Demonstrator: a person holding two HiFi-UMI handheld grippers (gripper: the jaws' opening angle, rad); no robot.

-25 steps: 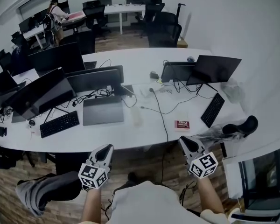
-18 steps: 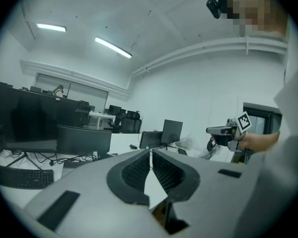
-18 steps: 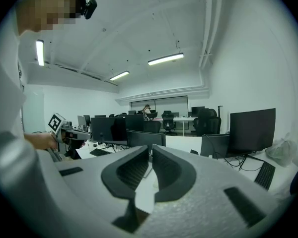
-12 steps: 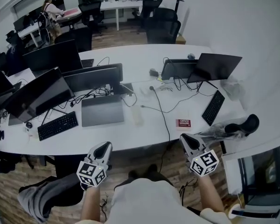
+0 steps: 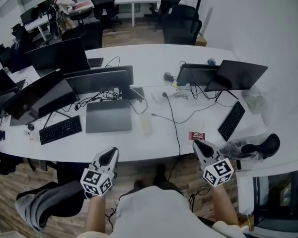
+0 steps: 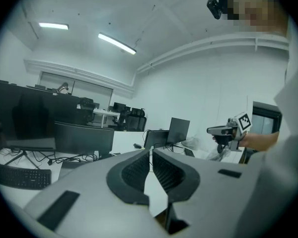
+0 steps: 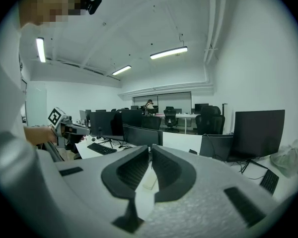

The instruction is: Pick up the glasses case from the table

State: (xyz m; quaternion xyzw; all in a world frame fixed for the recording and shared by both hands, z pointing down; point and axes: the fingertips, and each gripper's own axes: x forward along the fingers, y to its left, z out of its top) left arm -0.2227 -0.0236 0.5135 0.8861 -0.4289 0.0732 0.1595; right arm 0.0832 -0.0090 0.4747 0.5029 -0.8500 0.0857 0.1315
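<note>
- Since a second ago both my claws have drawn in toward the near edge of the table [image 5: 154, 58]. The small red-labelled box [image 5: 197, 136], which lay clear beyond my right claw [image 5: 199, 146], now sits just past its tip.
- My left claw [image 5: 110, 153] hangs at the same near edge, well to the left of the right one. It is on the near side of a closed grey laptop [image 5: 108, 116].
- Left claw: the jaws are pressed together with only a thin slit between the pads, and nothing is pinched.
- Right claw: the jaws are also pressed together at the tips and hold nothing.
- The glasses case [image 5: 146, 124] is, I think, the pale oblong thing lying flat on the table, though it looks small and washed out from above.
- It lies just right of the laptop and left of the black cable [image 5: 174, 123] that runs to the near edge.
- It sits farther in than either claw, between the two from left to right, and neither claw touches it.
- In the right gripper view the same pale shape shows on the white top just beyond my closed jaws.
- A black keyboard [image 5: 60, 129] lies to the left of the laptop.
</note>
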